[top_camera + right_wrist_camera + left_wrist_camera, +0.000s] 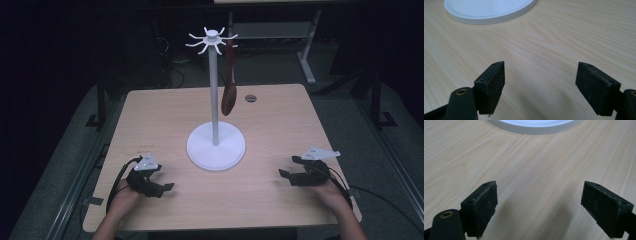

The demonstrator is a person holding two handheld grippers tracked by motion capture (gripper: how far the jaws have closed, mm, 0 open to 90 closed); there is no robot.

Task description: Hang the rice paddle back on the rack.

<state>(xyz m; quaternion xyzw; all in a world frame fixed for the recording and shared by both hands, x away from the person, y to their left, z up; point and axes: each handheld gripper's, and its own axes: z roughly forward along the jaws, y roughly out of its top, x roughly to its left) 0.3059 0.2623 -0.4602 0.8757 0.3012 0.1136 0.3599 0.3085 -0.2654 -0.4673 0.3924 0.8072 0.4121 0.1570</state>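
Beneath white hooks [212, 40], smooth brown spoon [229, 92].

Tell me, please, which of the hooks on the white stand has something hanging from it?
The hook on the right side of the rack's crown carries the dark brown spoon, bowl down. The other hooks are bare.

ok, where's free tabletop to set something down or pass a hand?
Bare wood on both sides of the white stand, from its base out to the table edges, and between the left gripper and right gripper. Crowded only mid-table: a brown spoon hangs by the pole.
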